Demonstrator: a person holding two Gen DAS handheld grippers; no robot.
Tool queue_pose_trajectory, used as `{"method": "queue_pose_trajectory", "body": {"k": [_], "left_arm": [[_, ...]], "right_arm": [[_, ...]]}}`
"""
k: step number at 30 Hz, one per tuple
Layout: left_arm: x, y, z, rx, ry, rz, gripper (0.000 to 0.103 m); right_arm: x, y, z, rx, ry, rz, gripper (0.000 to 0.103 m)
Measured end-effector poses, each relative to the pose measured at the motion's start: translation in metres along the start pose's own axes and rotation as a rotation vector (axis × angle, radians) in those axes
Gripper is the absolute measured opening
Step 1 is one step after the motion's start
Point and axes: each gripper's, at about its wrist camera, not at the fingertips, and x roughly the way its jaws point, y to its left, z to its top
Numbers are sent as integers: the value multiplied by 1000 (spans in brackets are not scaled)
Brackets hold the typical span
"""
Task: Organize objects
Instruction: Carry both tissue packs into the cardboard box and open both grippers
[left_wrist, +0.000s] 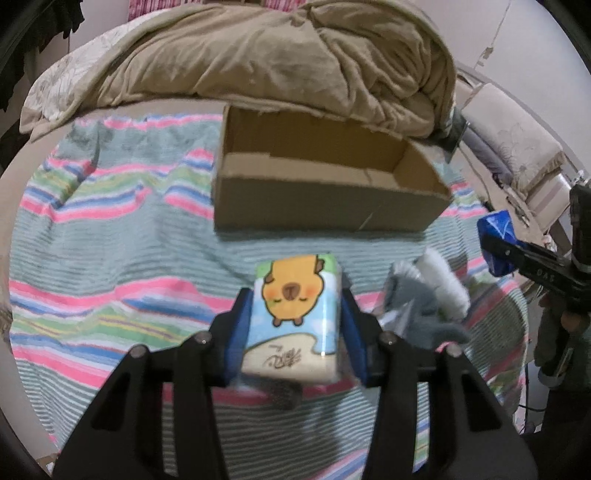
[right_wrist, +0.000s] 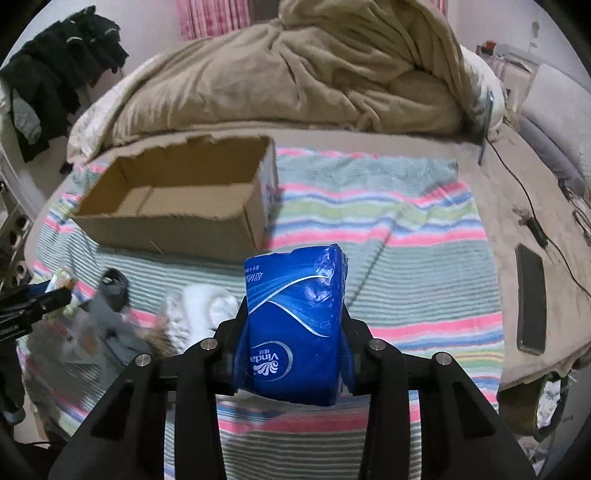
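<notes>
Left gripper (left_wrist: 293, 325) clamps the capybara tissue pack (left_wrist: 293, 314), lifted just in front of the open cardboard box (left_wrist: 325, 210). Right gripper (right_wrist: 293, 332) squeezes the blue Vinda tissue pack (right_wrist: 295, 325), also up off the striped blanket (right_wrist: 406, 236), near the box's right front corner.

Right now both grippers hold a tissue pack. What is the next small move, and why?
Probably carry the left gripper forward with its cartoon tissue pack until it is over the cardboard box. The box stands open and looks empty straight ahead of it. The right gripper, shut on the blue tissue pack, has the box off to its left, so it could follow.
</notes>
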Motion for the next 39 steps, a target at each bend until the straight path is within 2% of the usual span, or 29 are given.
{"method": "queue_pose_trajectory", "body": {"k": [8, 24, 39], "left_arm": [[-13, -9, 26, 32, -64, -6, 47], [12, -33, 86, 69, -133, -72, 48], [68, -41, 110, 57, -82, -95, 49]], "right_arm": [[-10, 15, 24, -28, -51, 53, 42], [11, 49, 76, -101, -110, 123, 42], [53, 51, 94, -96, -77, 168, 43]]}}
